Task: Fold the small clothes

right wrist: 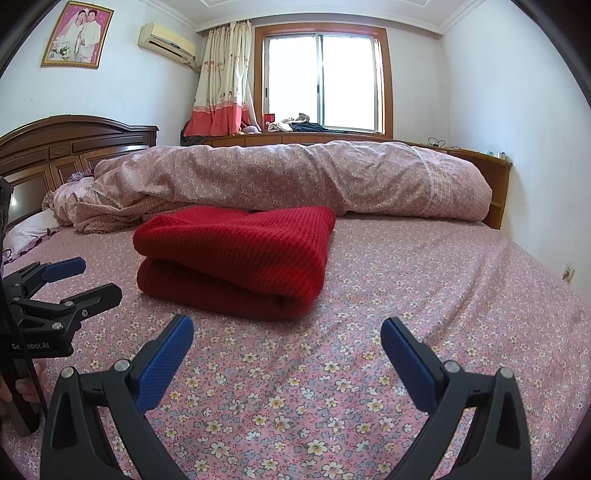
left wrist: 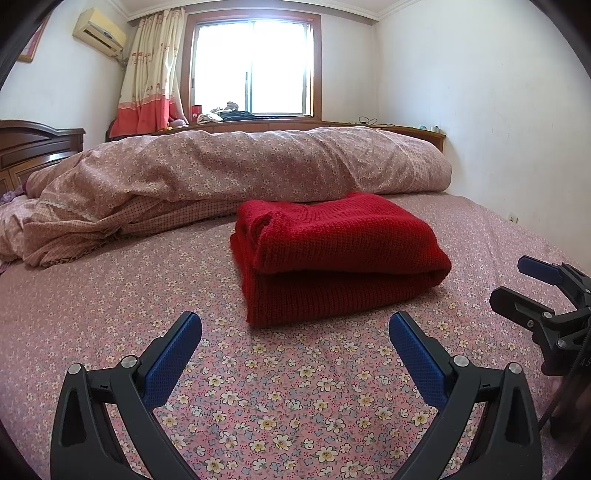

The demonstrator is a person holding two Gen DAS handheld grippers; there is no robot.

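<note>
I see the red knitted sweater (left wrist: pixel 332 254) lying folded in a compact stack on the floral pink bedsheet (left wrist: pixel 258 387), just before the rolled quilt (left wrist: pixel 240 166). Left claw (left wrist: pixel 295 332) and right claw (right wrist: pixel 286 336) both gape empty, apart from it; I judge folding complete.

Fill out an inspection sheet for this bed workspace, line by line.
Surface: bed sheet, pink floral, lightly wrinkled.
Job's things: red sweater, folded in layers, lying flat on the sheet.
Clutter: rolled quilt behind the sweater; clothes on the window ledge.
Grippers: left gripper open, holding nothing; right gripper open, holding nothing; both short of the sweater.
Cables: thin dark cord by the left gripper's handle.
Surroundings: window, curtain, air conditioner, framed photo, wooden headboard.
</note>
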